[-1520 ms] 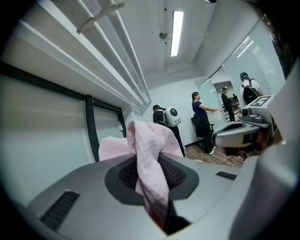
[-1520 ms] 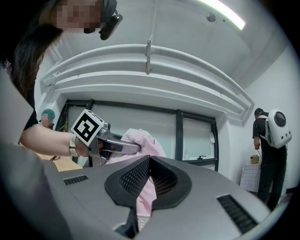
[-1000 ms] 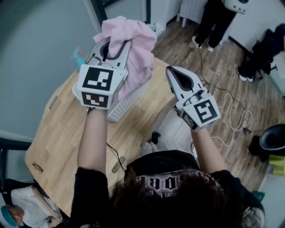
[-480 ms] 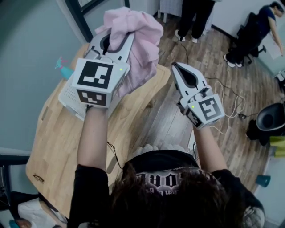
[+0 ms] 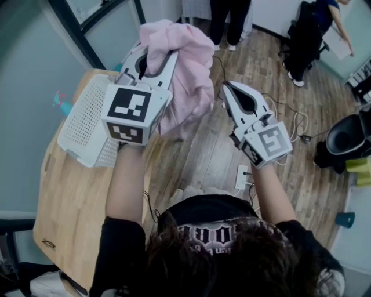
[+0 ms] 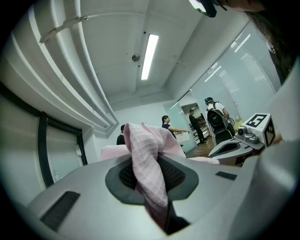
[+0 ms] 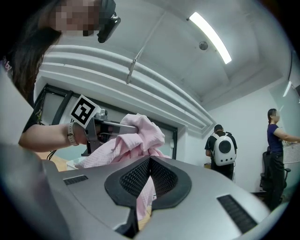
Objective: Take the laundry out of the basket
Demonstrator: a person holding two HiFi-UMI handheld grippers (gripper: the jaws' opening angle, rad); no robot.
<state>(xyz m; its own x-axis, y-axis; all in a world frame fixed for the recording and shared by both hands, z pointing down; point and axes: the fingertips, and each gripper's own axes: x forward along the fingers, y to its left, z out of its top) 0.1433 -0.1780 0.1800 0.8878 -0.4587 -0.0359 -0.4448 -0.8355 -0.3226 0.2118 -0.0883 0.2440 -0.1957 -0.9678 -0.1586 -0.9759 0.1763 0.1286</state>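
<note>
L claw point(image 5: 156, 55) is clenching on a pink cloth point(image 5: 188, 69). In the L gripper view a waffle-weave fold is running up btwn its pads and spilling over the tips. The rest of the cloth is bunching over the claw's end and hanging down on its R side, above the wood floor point(image 5: 203, 151).

R claw point(image 5: 227, 88) is sitting just R of that hanging cloth, roughly level w/ the L claw, its tips pressing together. In the R gripper view pink is showing thru the slit under its tips, but can't tell if any of it is caught there.

White perforated basket point(image 5: 84, 119) is lying on the tabletop point(image 5: 69, 197), below and L of the L claw, apart from the cloth. Can't tell what's inside it.

A power strip point(image 5: 242, 177) is lying on the floor under the R claw. Ppl point(image 5: 223, 17) are standing in the bg, well beyond both claws.
</note>
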